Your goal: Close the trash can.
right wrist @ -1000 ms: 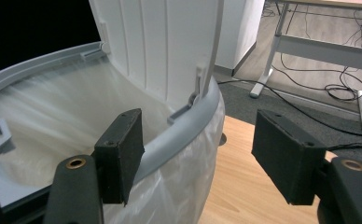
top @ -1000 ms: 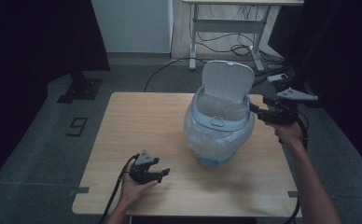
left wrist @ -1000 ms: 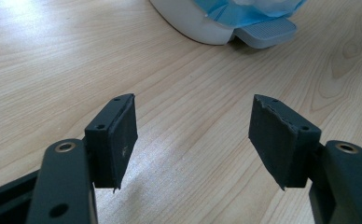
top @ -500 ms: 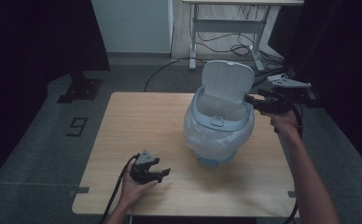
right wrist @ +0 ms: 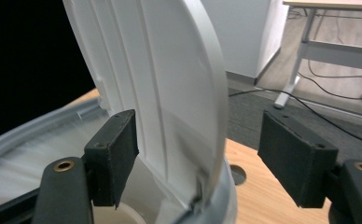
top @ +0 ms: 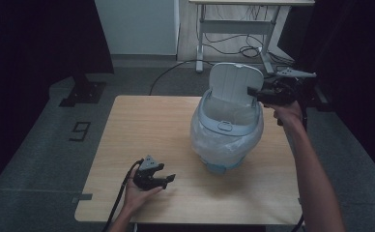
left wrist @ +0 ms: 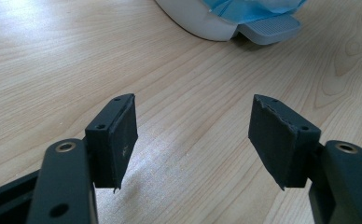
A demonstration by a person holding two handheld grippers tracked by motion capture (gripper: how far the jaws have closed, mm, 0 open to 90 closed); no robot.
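1. The right claw (top: 251,91) is the nearer one: the raised lid (right wrist: 170,93) stands upright between its jaws, edge-on to them.
2. Those jaws have just been opening; the lid sits close to the left pad, clear of the right.
3. The left claw (top: 168,178) rests wide and empty, with the bin (top: 226,140) well apart ahead of it.

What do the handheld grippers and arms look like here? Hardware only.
Both grippers, left gripper and right gripper, are black with two flat rectangular pads bolted to jaw arms with brass-ringed holes. A grey three-cornered plate tops each. A black cable trails from the left. Forearms bare, no sleeves.
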